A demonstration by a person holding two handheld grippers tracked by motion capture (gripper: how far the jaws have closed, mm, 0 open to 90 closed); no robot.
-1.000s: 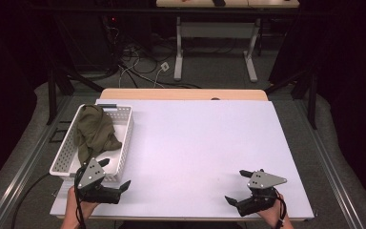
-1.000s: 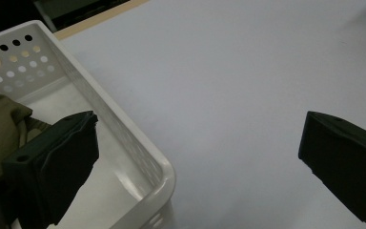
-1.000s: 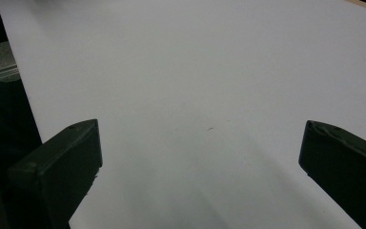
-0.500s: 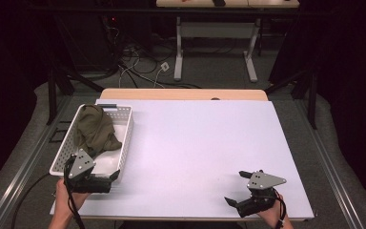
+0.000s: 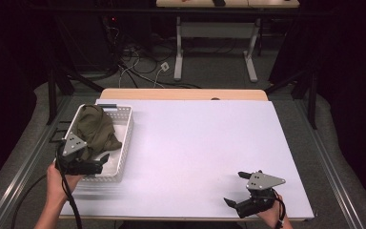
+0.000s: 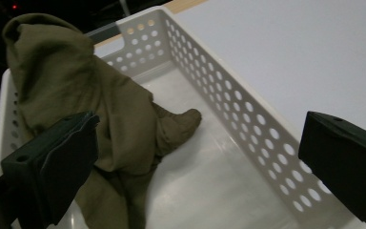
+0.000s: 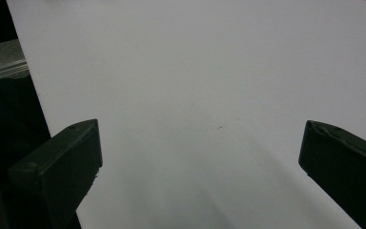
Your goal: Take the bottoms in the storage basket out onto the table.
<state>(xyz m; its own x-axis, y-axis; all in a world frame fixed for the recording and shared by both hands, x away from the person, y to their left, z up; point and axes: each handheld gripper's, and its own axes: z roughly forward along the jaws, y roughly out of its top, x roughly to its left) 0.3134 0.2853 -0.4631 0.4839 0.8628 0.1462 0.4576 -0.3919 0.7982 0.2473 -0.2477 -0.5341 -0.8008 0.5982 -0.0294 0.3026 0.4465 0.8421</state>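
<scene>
A crumpled olive-green cloth (image 5: pixel 94 128) lies in a white perforated basket (image 5: pixel 126 138) at the left of the white table. My left gripper (image 5: pixel 100 165) hovers over the basket's near end, open, with nothing between its jaws. In the left gripper view the cloth (image 6: pixel 76 86) is heaped against the far and left side of the basket (image 6: pixel 228 100), and the left gripper (image 6: pixel 195 167) spans the bare basket floor. My right gripper (image 5: pixel 236 190) stands open near the table's front right edge. In its own view the right gripper (image 7: pixel 200 167) faces bare white tabletop (image 7: pixel 195 86).
A wooden strip (image 5: pixel 181 94) borders the table's far edge. Beyond it, cables (image 5: pixel 143 71) lie on the floor by a desk frame (image 5: pixel 214 43). Metal rails (image 5: pixel 19 167) run along both sides of the table.
My left gripper has moved left and away from me, from beside the basket's near right corner to over its near end. The right gripper has stayed put.
</scene>
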